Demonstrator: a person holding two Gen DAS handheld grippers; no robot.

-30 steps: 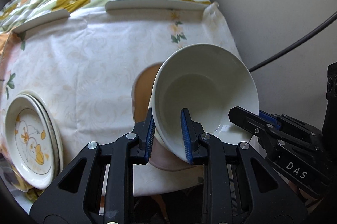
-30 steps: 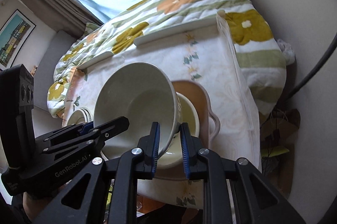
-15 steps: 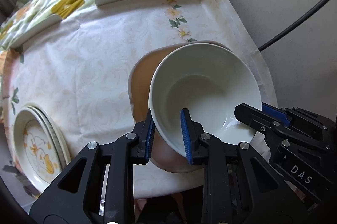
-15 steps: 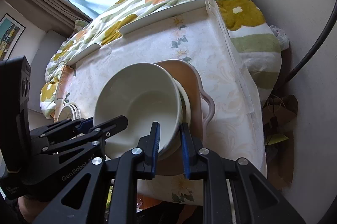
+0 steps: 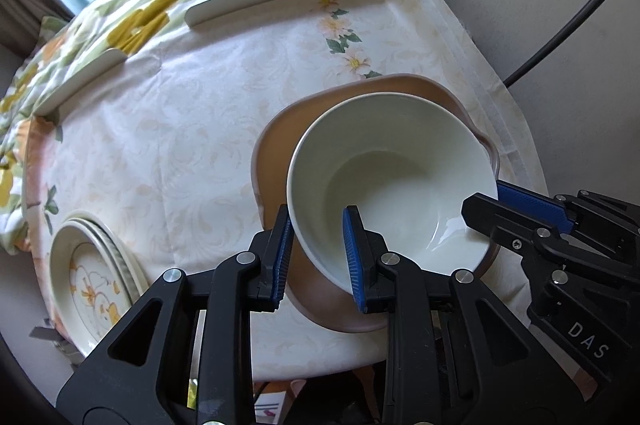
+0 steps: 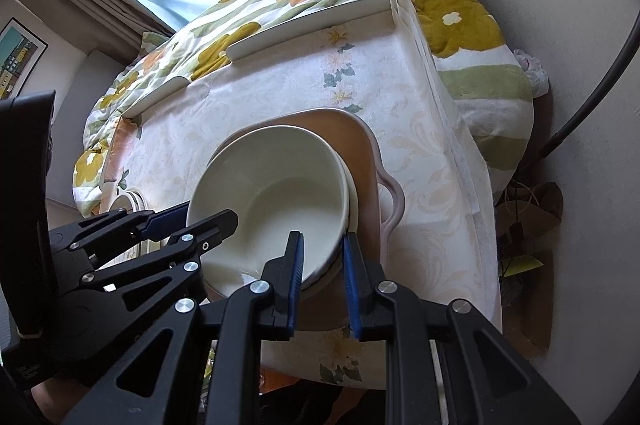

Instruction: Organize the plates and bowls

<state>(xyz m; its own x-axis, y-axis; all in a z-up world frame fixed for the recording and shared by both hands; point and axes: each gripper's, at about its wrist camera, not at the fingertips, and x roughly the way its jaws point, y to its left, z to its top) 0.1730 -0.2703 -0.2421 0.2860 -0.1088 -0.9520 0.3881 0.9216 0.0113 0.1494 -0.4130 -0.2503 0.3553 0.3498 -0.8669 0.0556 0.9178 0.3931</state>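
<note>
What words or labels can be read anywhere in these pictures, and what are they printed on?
"DAS": white letters on the black body of the right hand-held gripper, seen in the left wrist view.
Faint lettering on the body of the left hand-held gripper, low in the right wrist view: too dim and small to read.
The white bowl, the brown tray, the duck-pattern plates and the framed picture carry no readable text.

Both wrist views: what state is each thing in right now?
Top bowl: upright, empty, nested in lower bowl, rim between both grippers' jaws.
Lower bowl: on tray, mostly covered.
Tray: flat on table, holds bowls.
Plates: stacked at table edge.
Left gripper: jaws straddle rim, grip unclear.
Right gripper: jaws straddle rim, grip unclear.
</note>
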